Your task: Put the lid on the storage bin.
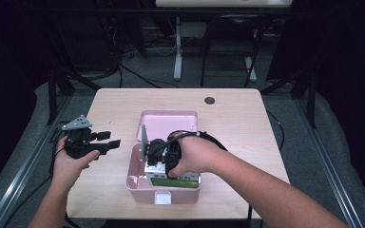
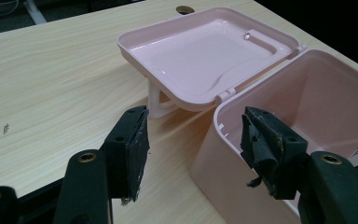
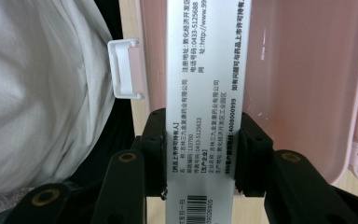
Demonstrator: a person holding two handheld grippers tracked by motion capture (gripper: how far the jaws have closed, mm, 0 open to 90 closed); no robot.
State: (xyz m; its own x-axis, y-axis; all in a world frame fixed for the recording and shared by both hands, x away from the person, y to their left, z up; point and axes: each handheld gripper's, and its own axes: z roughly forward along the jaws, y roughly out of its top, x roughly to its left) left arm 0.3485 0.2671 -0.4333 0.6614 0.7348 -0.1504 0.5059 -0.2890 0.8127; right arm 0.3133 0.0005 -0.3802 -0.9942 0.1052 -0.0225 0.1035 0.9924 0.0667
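Observation:
A pink plastic box [image 1: 135, 183] stands open mid-table, its lid [image 1: 168, 124] folded back flat behind it. My right gripper [image 1: 164, 164] reaches down into the box, shut on a white and green carton [image 1: 173, 179]. In the right gripper view the carton [image 3: 205, 70] shows printed text and a barcode, clamped between the jaws of that gripper [image 3: 204, 144], with the box wall [image 3: 303, 84] to one side. My left gripper [image 1: 110, 139] hovers open to the left of the box. In the left gripper view its empty jaws [image 2: 196, 128] face the box [image 2: 307, 93] and lid [image 2: 205, 51].
The light wooden table [image 1: 123, 104] has a dark cable hole [image 1: 209, 100] at the back. The box's white latch [image 3: 127, 69] sits on its front side, near the person's white clothing [image 3: 42, 93]. Metal frame rails [image 1: 19, 161] flank the table, and another desk's legs [image 1: 177, 47] stand behind.

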